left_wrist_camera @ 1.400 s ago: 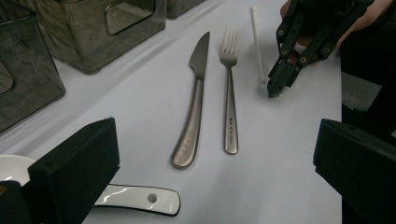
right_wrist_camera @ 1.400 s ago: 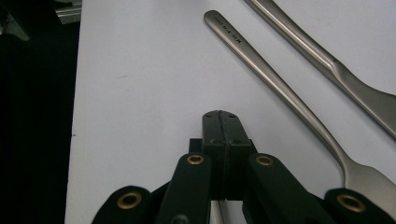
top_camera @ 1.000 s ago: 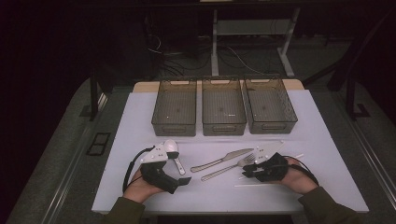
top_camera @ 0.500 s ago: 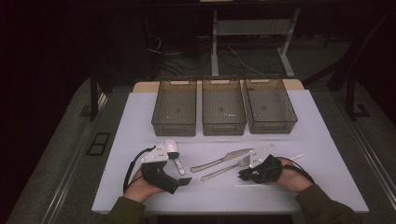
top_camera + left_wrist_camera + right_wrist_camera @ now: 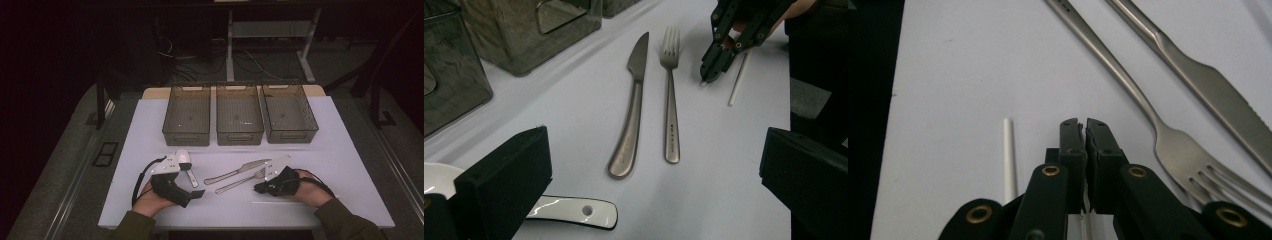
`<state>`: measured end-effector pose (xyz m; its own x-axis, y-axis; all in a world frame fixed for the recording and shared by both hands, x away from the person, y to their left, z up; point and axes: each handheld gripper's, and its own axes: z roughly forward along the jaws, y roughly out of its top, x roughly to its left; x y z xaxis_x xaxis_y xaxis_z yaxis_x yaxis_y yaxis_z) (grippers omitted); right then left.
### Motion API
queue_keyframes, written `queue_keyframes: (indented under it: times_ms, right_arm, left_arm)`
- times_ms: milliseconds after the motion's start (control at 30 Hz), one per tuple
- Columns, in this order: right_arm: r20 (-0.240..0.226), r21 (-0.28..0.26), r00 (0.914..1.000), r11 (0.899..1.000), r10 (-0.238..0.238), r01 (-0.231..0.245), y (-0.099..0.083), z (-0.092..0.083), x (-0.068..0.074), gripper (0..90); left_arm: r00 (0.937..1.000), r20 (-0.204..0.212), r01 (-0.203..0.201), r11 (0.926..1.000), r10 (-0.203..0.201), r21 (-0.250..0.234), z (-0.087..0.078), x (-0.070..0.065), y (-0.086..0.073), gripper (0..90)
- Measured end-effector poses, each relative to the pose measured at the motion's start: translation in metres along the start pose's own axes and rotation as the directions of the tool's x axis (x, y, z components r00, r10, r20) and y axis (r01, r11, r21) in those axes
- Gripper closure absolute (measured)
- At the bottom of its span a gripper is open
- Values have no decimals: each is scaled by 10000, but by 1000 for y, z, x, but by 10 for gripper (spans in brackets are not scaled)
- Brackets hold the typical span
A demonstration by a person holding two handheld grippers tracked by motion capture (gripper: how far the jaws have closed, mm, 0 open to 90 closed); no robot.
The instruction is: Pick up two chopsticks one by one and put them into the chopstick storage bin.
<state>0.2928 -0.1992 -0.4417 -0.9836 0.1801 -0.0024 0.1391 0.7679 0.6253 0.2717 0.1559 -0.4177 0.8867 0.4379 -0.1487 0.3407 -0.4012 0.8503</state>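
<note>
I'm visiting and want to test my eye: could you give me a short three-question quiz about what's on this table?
1. True or false: the knife and fork lie side by side on the white table, not touching.
2. How many mesh bins stand in the row at the far side? A) two B) three C) four
3. Fill in: the right gripper has its jaws ____, with a thin white stick lying beside them.

Key: 1 true. 2 B: left bin, middle bin, right bin. 3 shut.

The fork [image 5: 671, 100] handle carries a stamped mark, too small to read
</note>
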Motion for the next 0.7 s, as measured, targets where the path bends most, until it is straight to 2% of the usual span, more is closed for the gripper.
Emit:
queue_keyframes:
  times_ms: [200, 300, 367, 533, 633, 700]
  right_arm:
    - [157, 11, 9996, 9998, -222, 222, 12, 9, -5, 867]
    - [147, -3, 9998, 10000, -98, 98, 15, 12, -8, 857]
    - [168, -147, 9997, 9997, -193, 196, 13, 9, -10, 807]
    - [303, -780, 9988, 9963, 393, -368, 11, -14, -7, 694]
    - [483, -1032, 9946, 9909, 921, -867, 2, -28, -3, 658]
    - [709, -977, 9914, 9899, 1103, -1031, -7, -38, -2, 643]
  left_arm:
    - [10000, 8, 0, 10000, 0, -4, 0, 0, 0, 0]
    - [10000, 18, 2, 10000, -2, 12, 0, 0, 0, 0]
    - [10000, 29, -72, 10000, 72, 10, -1, 1, 0, 0]
    - [10000, -26, -3, 10000, 3, -19, -2, 0, 0, 0]
    - [10000, -39, 9, 10000, -9, -37, -3, 1, 0, 0]
    - [10000, -57, 19, 10000, -19, -65, -3, 1, -1, 0]
